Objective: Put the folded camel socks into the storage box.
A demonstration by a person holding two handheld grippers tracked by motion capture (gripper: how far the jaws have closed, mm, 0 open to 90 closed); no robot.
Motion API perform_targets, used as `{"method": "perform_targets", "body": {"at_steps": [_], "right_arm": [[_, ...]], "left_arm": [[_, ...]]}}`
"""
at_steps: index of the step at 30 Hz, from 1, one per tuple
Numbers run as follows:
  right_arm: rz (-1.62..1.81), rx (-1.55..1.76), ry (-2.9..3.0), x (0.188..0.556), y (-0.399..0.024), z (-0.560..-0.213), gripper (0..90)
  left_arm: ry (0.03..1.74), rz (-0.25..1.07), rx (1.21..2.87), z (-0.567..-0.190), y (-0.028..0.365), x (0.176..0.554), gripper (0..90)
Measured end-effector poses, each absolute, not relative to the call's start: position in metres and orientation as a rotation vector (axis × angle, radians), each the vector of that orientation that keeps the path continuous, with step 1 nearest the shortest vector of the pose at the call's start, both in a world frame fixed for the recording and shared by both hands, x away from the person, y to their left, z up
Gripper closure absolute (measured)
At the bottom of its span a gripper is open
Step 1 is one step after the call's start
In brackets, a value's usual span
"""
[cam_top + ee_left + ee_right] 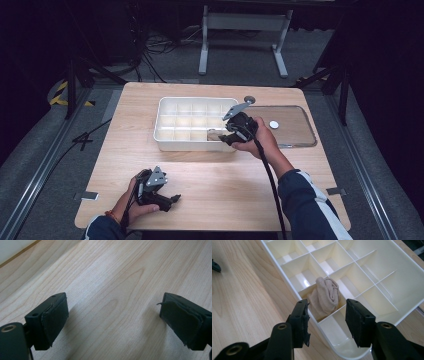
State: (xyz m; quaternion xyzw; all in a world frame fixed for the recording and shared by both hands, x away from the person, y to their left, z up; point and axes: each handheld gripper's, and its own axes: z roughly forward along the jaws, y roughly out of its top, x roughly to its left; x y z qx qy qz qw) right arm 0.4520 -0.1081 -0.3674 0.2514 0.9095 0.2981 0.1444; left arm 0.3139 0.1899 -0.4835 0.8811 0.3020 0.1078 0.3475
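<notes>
A white box (195,122) with many small square cells sits on the far half of the wood table (210,175). It is the landmark here.

A rolled tan sock (325,296) stands in one cell of the box, in the row on the person's side, near the box's right end. The sock leans on the thin cell walls. In the high view it is hard to make out — the right gripper covers that spot.

The right gripper (327,320) hangs just above the near right corner of the box, tipped toward the sock. Its jaws are about half open, with a clear gap between them, and they hold nothing. The sock sits past the tips and no pad touches it. In the high view the right hand (260,137) wraps this gripper at the box's right end, and a black cable trails back along the sleeve.

A clear lid (287,125) lies flat on the table, just right of the box. A small white round knob (274,124) sits on the lid.

The left gripper (167,199) rests well apart from the box, near the table's front edge on the left side. In its own view the jaws stand wide — only bare wood lies between them. The left hand (131,207) holds it low over the table.
</notes>
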Motion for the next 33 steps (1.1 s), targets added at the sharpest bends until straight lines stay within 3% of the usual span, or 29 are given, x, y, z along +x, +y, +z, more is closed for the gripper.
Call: {"method": "perform_targets", "body": {"at_steps": [14, 33], "right_arm": [[0.852, 0.682, 2.593, 0.427, -0.126, -0.356, 51.1], [0.851, 0.649, 2.565, 0.396, -0.163, -0.364, 45.1]], "left_arm": [[0.788, 0.288, 2.282, -0.484, 0.19, 0.313, 8.7], [0.788, 0.288, 2.281, -0.484, 0.19, 0.313, 8.7]]}}
